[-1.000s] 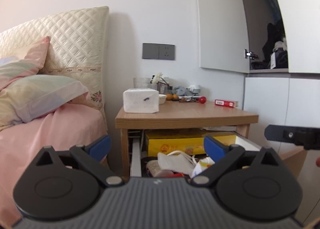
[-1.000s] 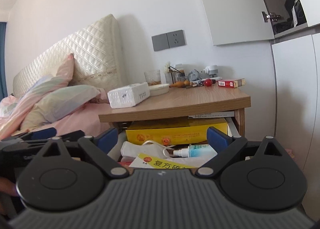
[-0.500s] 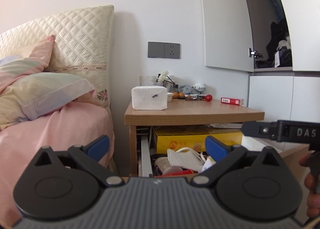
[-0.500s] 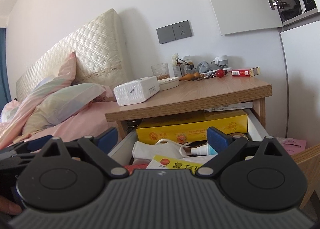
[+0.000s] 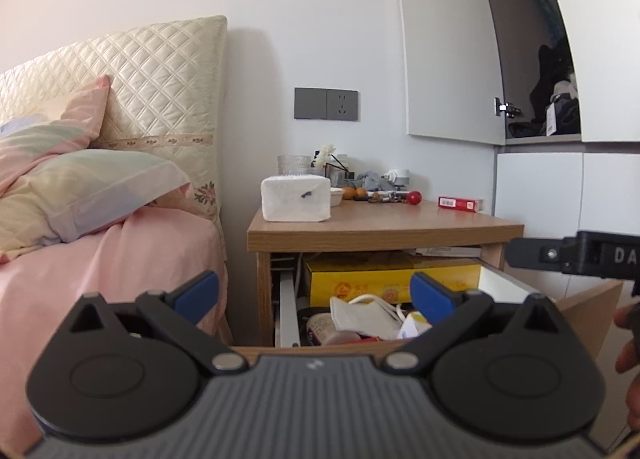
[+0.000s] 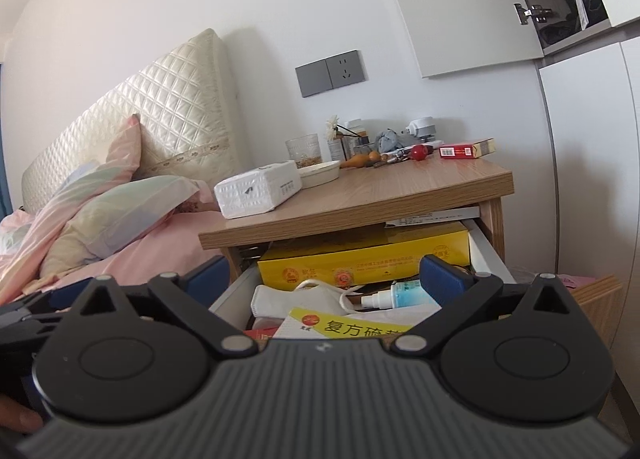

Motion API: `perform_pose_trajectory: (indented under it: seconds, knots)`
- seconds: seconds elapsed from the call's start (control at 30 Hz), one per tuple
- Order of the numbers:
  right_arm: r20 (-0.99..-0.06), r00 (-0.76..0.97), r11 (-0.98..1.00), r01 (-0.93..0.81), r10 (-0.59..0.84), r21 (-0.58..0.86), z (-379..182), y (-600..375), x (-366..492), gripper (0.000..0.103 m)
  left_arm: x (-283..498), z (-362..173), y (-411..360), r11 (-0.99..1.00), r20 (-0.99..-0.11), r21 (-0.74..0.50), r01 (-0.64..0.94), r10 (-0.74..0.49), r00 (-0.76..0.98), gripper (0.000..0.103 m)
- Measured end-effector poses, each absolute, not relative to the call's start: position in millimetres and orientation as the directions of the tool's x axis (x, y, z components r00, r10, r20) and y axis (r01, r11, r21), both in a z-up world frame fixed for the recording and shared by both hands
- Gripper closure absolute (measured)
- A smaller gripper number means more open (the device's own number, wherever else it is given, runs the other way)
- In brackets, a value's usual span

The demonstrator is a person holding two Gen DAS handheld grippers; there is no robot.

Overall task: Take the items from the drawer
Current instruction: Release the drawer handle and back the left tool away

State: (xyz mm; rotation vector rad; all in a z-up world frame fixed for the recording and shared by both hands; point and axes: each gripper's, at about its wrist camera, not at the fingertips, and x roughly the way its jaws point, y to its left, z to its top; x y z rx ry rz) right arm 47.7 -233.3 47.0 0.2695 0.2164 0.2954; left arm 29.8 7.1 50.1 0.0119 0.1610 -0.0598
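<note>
Compared with one second earlier, both cameras sit farther back and slightly higher, so more of the open drawer (image 6: 486, 255) under the wooden counter (image 6: 400, 191) shows. Left gripper (image 5: 314, 293) and right gripper (image 6: 326, 275) are both spread wide, holding nothing. Drawer contents lie at 12 o'clock, between the right gripper's blue fingertips (image 6: 442, 279): yellow box (image 6: 360, 259), white mask (image 6: 296, 299), spray bottle (image 6: 396, 297). Tissue pack (image 5: 296, 199) rests on the counter.
</note>
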Motion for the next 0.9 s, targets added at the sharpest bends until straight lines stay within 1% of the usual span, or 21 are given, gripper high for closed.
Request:
perform_pose_trajectory:
  seconds: [0.2,0.5,0.73,0.9]
  knots:
    - [-0.169,0.936,0.924,-0.255,0.310,0.284,47,-242,48,0.000,29,50,8,0.998,-0.165,0.000,0.058,-0.058,0.985,0.000]
    - [-0.161,0.954,0.942,-0.206,0.254,0.266,50,-246,42,0.000,30,49,8,0.998,-0.172,0.001,0.055,-0.054,0.984,0.000]
    - [-0.153,0.951,0.932,-0.217,0.269,0.290,53,-252,44,0.000,29,49,9,0.998,-0.169,0.000,0.056,-0.055,0.984,0.000]
    - [-0.204,0.921,0.920,-0.269,0.333,0.285,67,-263,70,0.000,29,49,11,0.998,-0.171,-0.006,0.058,-0.058,0.984,0.000]
